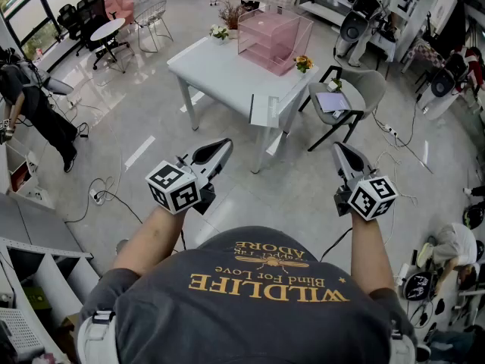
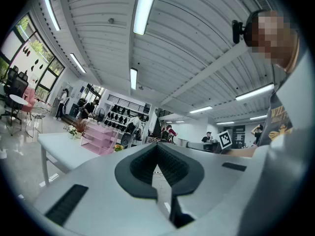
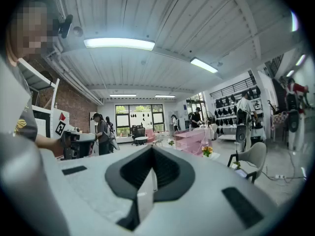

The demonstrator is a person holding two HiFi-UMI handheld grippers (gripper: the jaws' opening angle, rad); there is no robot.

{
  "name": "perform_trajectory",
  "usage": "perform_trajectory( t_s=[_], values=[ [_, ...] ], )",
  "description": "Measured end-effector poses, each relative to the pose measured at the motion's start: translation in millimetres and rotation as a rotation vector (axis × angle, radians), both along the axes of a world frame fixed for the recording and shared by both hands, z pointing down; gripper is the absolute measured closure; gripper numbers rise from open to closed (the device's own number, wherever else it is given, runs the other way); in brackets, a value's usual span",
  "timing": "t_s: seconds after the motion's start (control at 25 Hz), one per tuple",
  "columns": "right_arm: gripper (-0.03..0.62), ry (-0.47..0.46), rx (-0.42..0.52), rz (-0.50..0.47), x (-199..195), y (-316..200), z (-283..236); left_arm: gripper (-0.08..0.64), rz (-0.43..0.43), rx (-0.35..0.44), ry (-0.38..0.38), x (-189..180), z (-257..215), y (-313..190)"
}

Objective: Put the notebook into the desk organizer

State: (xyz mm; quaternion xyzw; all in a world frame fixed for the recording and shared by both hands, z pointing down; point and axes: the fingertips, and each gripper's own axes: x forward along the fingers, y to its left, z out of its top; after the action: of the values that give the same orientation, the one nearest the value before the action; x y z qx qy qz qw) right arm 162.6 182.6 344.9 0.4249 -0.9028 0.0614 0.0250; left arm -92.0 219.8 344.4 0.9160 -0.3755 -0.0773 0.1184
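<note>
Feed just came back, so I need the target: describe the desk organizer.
Ahead stands a white table. At its far right end sits the desk organizer, a see-through pink box, much bigger than the small flower pot beside it.

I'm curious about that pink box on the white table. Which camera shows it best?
The head view: the pink organizer stands whole on the white table, seen from above. The left gripper view shows it small and distant, side-on; so does the right gripper view.
</note>
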Motion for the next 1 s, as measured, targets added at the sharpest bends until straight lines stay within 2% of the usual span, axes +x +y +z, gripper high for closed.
perform_trajectory(
  t_s=[0.84, 1.0],
  values=[
    [0.592, -0.026, 0.024, 0.0, 7, 3, -2, 0.558, 0.004, 0.011, -0.018, 7, 0, 0],
    [0.592, -0.021, 0.029, -0.004, 12, 6, -2, 0.557, -0.023, 0.025, -0.034, 12, -4, -2]
  ],
)
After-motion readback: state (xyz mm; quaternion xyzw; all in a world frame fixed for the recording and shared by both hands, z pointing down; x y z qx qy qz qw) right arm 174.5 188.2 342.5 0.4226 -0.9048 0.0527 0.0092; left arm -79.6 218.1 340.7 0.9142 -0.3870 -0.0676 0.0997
